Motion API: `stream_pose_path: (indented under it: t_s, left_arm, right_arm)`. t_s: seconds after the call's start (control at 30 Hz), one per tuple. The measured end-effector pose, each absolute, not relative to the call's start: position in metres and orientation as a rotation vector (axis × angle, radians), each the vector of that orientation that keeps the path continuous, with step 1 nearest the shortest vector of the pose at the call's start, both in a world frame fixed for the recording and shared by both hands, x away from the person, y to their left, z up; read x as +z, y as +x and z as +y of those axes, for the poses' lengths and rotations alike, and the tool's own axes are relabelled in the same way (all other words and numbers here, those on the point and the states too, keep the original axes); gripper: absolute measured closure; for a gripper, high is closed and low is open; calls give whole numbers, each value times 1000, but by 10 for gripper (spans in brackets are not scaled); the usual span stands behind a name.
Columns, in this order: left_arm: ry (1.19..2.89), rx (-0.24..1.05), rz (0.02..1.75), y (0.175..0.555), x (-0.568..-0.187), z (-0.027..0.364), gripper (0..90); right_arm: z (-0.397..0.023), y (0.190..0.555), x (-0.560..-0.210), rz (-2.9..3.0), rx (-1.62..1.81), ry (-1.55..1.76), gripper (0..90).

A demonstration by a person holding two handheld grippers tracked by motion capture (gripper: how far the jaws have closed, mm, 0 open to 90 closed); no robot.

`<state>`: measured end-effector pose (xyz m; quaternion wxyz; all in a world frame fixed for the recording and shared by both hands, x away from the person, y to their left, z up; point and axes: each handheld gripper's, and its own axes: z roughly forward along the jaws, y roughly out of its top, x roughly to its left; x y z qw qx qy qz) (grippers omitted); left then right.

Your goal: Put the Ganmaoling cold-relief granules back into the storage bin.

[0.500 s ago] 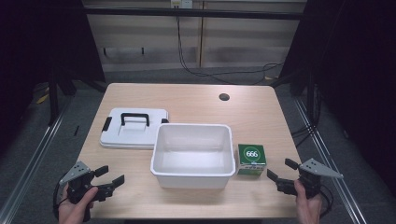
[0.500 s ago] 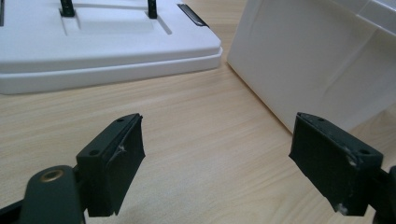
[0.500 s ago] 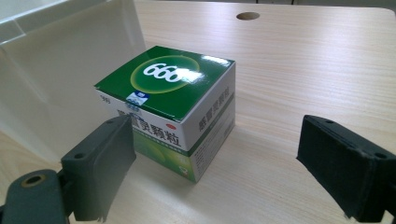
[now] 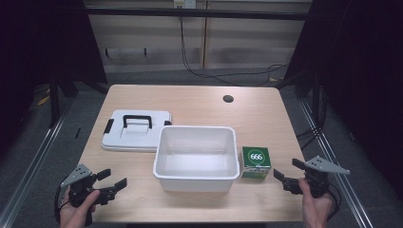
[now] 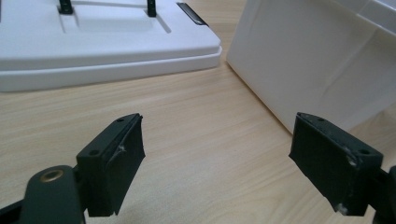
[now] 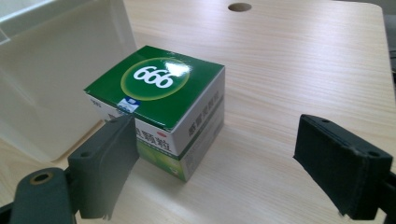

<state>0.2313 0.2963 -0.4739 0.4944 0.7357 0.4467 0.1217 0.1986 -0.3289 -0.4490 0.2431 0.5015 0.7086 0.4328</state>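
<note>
1. green box (image 4: 256,161) marked 666 stood on the table (image 4: 199,104), just right of the white bin (image 4: 196,157).
2. right gripper (image 4: 288,176) near the box, jaws wide, holding nothing.
3. left gripper (image 4: 110,182) jaws wide, over bare wood.
4. bin looked empty; its lid (image 4: 136,130) lay flat alongside.

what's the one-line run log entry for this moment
left gripper: open, empty | right gripper: open, facing green box | white bin: empty, centre | lid: flat beside bin
</note>
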Motion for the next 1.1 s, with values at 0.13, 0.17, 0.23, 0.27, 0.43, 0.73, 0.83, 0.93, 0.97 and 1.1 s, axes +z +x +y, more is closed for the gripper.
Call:
stream_pose_path:
  t_s: [0.13, 0.17, 0.23, 0.27, 0.43, 0.73, 0.83, 0.93, 0.97, 1.1]
  left_arm:
    - [1780, 287, 1083, 231, -475, 296, 171]
    - [1778, 289, 1084, 231, -474, 296, 171]
    - [1774, 289, 1086, 233, -474, 296, 171]
    - [1774, 289, 1086, 233, -474, 296, 171]
    - [1788, 280, 1080, 235, -475, 295, 173]
    - [1787, 281, 1076, 235, -475, 295, 173]
    - [1779, 279, 1081, 234, -475, 295, 173]
    - [1773, 279, 1088, 234, -475, 295, 173]
    - [1773, 279, 1088, 234, -475, 295, 173]
    - [1779, 281, 1081, 234, -474, 296, 173]
  right_arm:
    - [-329, 201, -443, 1969, 1199, 1368, 132]
    - [-328, 202, -440, 1980, 1201, 1364, 132]
    - [-325, 204, -433, 2048, 1215, 1344, 132]
    - [-324, 204, -431, 2055, 1210, 1342, 132]
    - [-322, 218, -424, 2157, 1224, 1338, 132]
    - [-310, 243, -399, 2343, 1117, 1183, 131]
    - [-306, 252, -395, 2392, 1092, 1146, 130]
    - [-303, 260, -392, 2431, 1078, 1142, 131]
    - [-302, 263, -391, 2440, 1074, 1136, 131]
    - [-300, 274, -389, 2477, 1117, 1156, 134]
